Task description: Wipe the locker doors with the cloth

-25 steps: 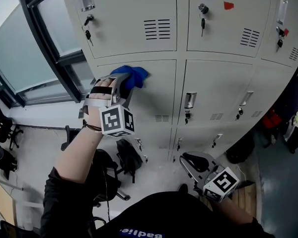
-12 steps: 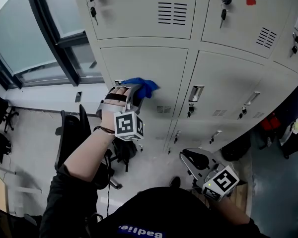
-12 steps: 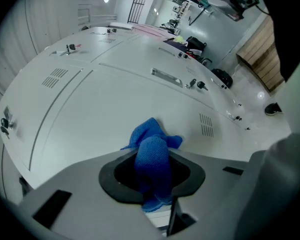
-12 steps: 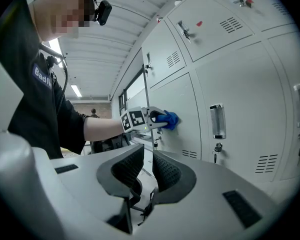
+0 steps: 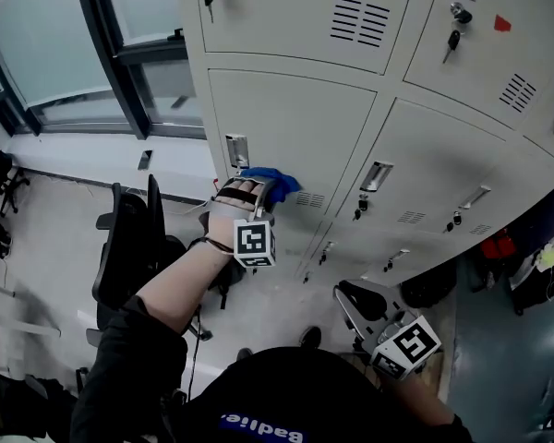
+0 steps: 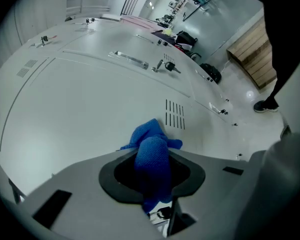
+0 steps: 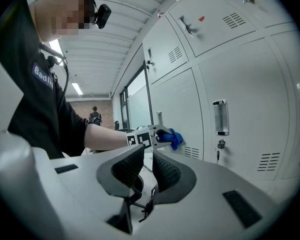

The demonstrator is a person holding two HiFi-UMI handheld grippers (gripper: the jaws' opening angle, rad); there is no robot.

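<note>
Blue microfibre cloth (image 5: 270,180) is the one cloth in the head view, bunched at the tips of the left gripper (image 5: 261,189), which presses it against the lower part of a beige locker door (image 5: 295,123), just below that door's single recessed handle (image 5: 236,150) and beside its one small vent (image 5: 309,200). The right gripper (image 5: 358,301) hangs low by the person's body, well apart from the lockers, so there are two grippers and only one at the door. A black office chair (image 5: 125,247) stands on the floor to the left. In the left gripper view the jaws are clamped on the cloth (image 6: 152,156), which fills the gap between them and bulges out in front onto the door panel (image 6: 85,104) (its front fold touches the metal), close to the vent slots (image 6: 175,114). In the right gripper view the right gripper (image 7: 147,160) has its two ribbed pads almost together, only a thin slit between them, with nothing held; beyond it the left gripper (image 7: 162,136) shows from the side with the cloth (image 7: 175,139) against the door.
</note>
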